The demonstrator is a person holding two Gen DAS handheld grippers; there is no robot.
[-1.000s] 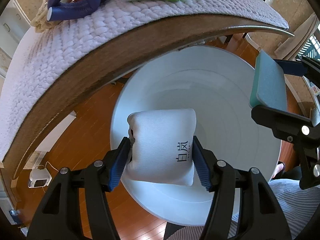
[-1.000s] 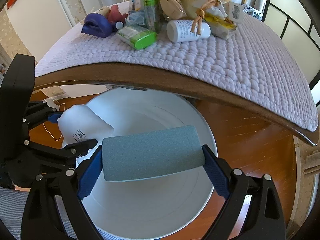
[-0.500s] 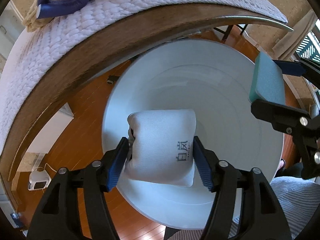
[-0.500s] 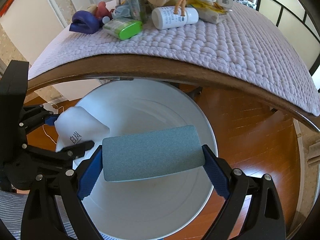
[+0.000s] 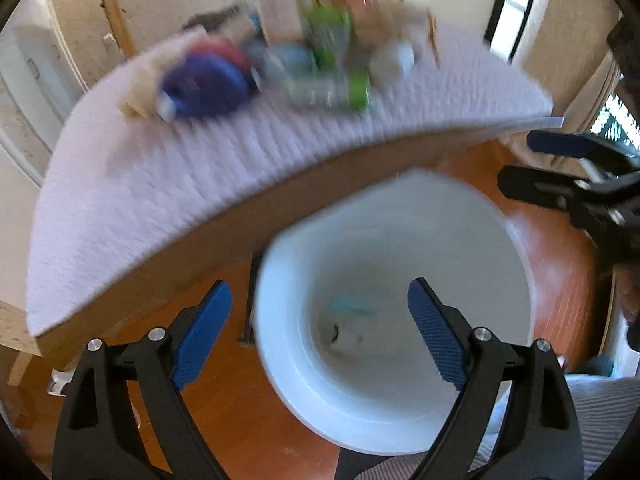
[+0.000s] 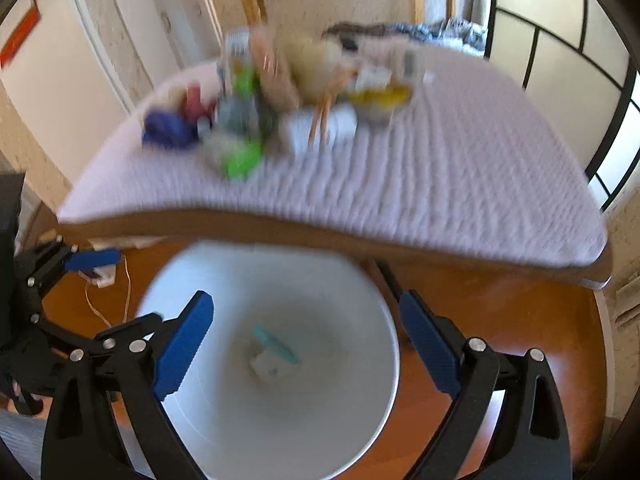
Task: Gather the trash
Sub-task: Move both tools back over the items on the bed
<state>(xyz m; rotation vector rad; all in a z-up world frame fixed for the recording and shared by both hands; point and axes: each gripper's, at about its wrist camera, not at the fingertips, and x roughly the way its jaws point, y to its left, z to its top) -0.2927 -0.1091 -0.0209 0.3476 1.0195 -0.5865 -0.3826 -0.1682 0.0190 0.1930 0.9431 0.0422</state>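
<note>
A white round bin stands on the wooden floor below the table edge. On its bottom lie a white packet and a teal flat piece. My left gripper hangs over the bin's near rim, its jaws opening wide with nothing between them. Above the bin my right gripper stands open and empty too. Each gripper shows at the side of the other's view: right gripper, left gripper. Both views are blurred.
A table with a lilac quilted mat rises beyond the bin. At its far side sits a heap of several items: a dark blue curved thing, a green-capped tube, a white bottle. A striped sleeve shows at lower right.
Both grippers let go: the white packet and the teal piece fell into the bin. Both views rose and tilted up, so the table's heap now shows.
</note>
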